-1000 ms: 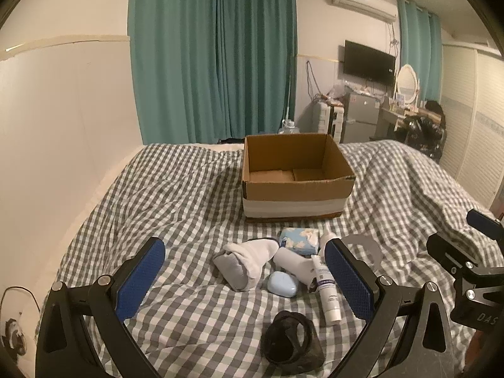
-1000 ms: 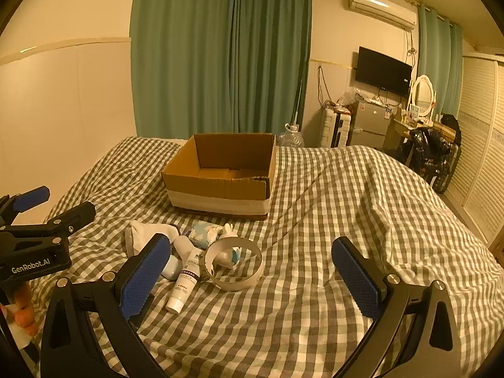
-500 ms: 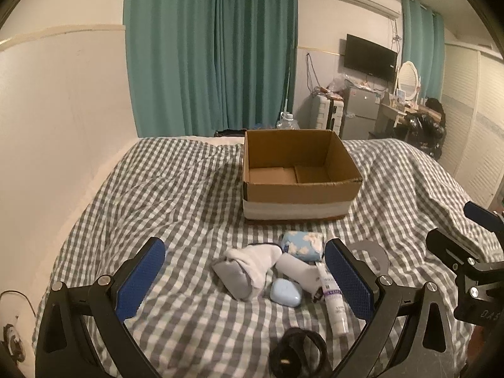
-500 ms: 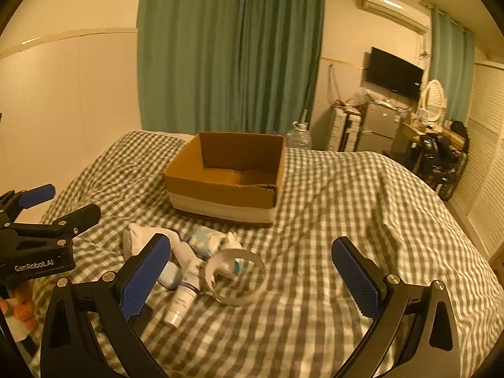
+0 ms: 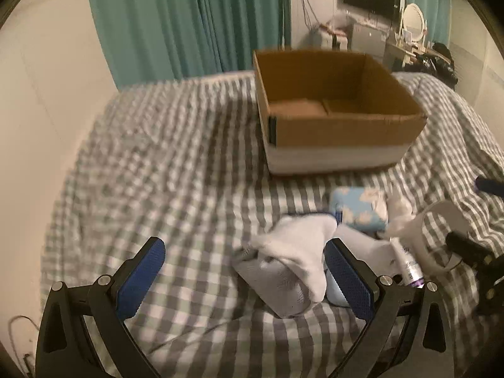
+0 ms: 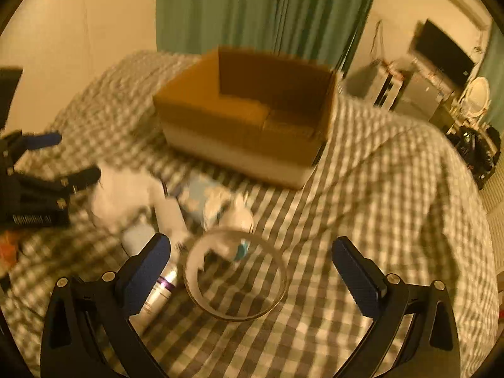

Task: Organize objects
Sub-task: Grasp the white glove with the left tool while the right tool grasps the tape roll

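Two spread grippers, left [image 5: 244,272] and right [image 6: 252,274], frame the white sock [image 5: 296,252] and clear tape ring [image 6: 235,275], lower centre, seemingly for boxing.

My left wrist camera looks forward and down along my open left gripper [image 5: 244,275], close above the white sock [image 5: 296,252]. My right wrist camera looks likewise past my right gripper [image 6: 252,272], close over the tape ring [image 6: 236,275]. Both views share the cardboard box [image 5: 337,107] and the checked bedspread [image 5: 157,163].
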### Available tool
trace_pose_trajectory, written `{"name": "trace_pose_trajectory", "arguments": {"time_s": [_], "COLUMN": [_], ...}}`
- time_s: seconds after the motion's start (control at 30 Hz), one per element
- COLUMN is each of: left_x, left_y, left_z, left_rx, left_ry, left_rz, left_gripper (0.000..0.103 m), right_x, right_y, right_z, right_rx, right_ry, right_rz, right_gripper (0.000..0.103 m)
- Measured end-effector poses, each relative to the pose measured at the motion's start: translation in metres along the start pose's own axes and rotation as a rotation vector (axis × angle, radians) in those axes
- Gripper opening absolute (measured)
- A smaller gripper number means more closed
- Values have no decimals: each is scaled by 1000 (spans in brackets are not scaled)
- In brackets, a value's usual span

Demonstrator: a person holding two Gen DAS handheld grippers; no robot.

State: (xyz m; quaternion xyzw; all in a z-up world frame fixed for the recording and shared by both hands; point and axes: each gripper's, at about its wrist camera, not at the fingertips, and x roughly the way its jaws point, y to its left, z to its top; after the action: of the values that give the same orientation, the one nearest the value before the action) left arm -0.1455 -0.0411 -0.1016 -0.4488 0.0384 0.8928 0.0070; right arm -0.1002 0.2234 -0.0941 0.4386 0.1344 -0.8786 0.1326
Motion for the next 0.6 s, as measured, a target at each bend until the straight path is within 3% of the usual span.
{"name": "trace_pose_trajectory", "arguments": {"time_s": [0.2,0.3,0.4,0.47,0.6], "left_x": [39,58,66,66,65], "left_y": [-9,-16,-23,-25,-31], "left_z": [-2,-3,-5,-8,-15], "left_rx": [20,35,57,63,82], "left_ry": [151,213,230,229,221], "left_rz": [-89,-87,-103,-123,-116], "left_gripper": [103,103,103,103,93], "right_x": [26,32,37,38,36], "right_y": [-9,-14,-14,-15,-10], "right_z": [-19,-21,-22,-23,-26], "right_rx": [34,63,72,78,60], "right_ry": [65,75,99,112,118], "right_rz": [43,60,83,87,86], "right_gripper": [103,102,96,85,70]}}
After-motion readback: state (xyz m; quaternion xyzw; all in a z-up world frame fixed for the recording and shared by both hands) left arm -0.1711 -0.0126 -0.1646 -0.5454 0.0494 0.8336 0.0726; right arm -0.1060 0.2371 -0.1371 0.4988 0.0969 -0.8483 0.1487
